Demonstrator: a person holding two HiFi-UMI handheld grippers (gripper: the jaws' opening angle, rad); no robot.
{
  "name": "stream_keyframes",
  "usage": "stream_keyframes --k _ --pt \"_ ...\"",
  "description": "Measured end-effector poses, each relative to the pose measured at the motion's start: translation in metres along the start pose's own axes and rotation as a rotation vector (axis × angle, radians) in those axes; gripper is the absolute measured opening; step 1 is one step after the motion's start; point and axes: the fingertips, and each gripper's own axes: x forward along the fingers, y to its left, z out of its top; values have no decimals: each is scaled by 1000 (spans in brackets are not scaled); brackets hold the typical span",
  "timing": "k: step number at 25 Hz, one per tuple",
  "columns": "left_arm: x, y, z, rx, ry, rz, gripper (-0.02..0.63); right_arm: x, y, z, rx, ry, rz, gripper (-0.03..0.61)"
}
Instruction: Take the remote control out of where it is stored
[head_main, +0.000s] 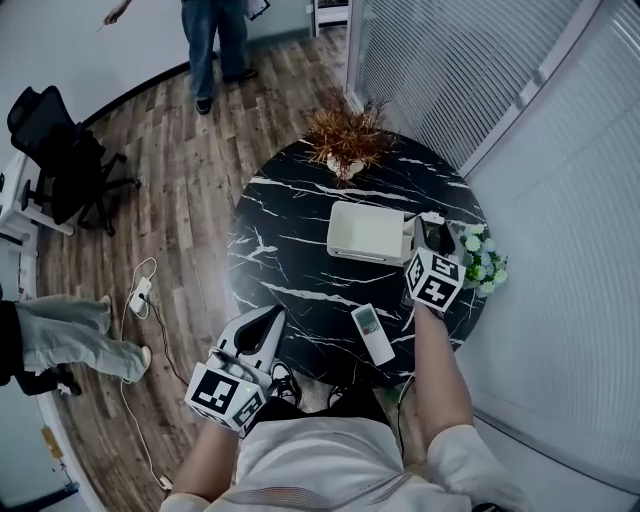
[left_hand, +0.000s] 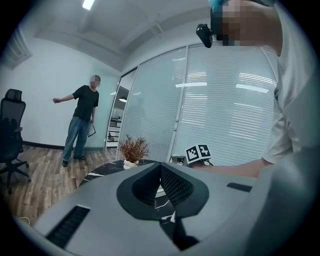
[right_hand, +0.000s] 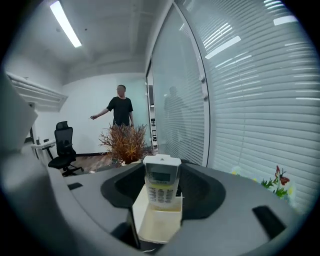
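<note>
Right now the remote control (right_hand: 162, 186) stands on end in a white holder (right_hand: 157, 222), pinched between the jaws of the right gripper (right_hand: 162, 172). Its long axis runs up out of the pocket, display end uppermost and clear of the rim, key end down inside. Screen and keys face back along the jaws, toward that gripper's own camera. The jaws stand wide, one pad on each long edge of the remote, which fills the gap between them. Holder walls wrap its lower half, the near wall sitting low between the jaws.

Head view: a white box (head_main: 365, 232) on the black marble table (head_main: 290, 250), just beside the right gripper's left jaw. Whether the holder belongs to that box, cannot tell. A small pot of pale flowers (head_main: 482, 258) sits close on that gripper's right. Beyond the jaw tips is a dried rust-coloured plant (head_main: 345, 135) at the table's far edge. Further on are a standing person (right_hand: 120, 110) with one arm out and a black office chair (right_hand: 62, 145). A glass wall with blinds (right_hand: 240, 90) runs along the right.

A second remote (head_main: 373, 333) lies flat on the table behind the right gripper, long axis slanted, between the two grippers.

The left gripper (head_main: 272, 318) hangs at the table's near edge, well apart from the holder, jaws together, nothing in them.
</note>
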Motion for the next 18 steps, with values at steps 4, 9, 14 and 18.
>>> stream_keyframes --k 4,9,14,18 --pt "-3 -2 1 0 -18 -18 8 -29 1 25 -8 -46 32 230" --pt "-7 -5 7 -8 -39 -45 8 -78 5 27 -79 -5 116 229" --pt "-11 -13 9 -10 -54 -87 8 -127 9 -13 -179 130 206 229" --pt "-13 -21 9 -7 -59 -120 8 -156 10 -64 -224 282 249 229"
